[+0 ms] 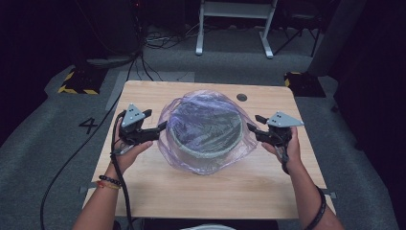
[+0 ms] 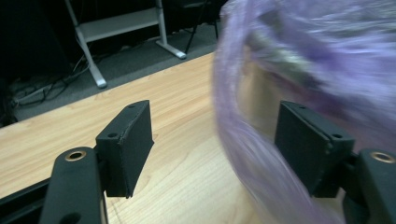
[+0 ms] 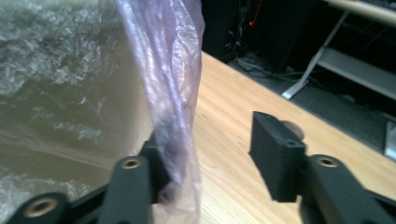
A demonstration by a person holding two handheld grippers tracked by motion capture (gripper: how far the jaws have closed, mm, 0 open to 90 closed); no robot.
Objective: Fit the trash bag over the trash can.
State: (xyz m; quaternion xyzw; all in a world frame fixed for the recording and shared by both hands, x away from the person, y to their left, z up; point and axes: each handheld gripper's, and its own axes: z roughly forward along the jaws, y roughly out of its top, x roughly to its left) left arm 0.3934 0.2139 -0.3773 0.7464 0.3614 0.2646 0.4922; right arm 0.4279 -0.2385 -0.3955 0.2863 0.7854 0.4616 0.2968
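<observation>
My left gripper [image 1: 160, 127] stands wide, bag [image 1: 206, 129] film loose between its jaws. The bag lines the bin [image 1: 203, 136] mid-table [image 1: 143, 191]. My right gripper [image 1: 253, 123] stands wide too, film draped against one jaw.

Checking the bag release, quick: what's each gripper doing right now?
Left gripper: open, bag film hanging loose between the jaws.
Right gripper: open, bag edge draped by one jaw, not pinched.
</observation>
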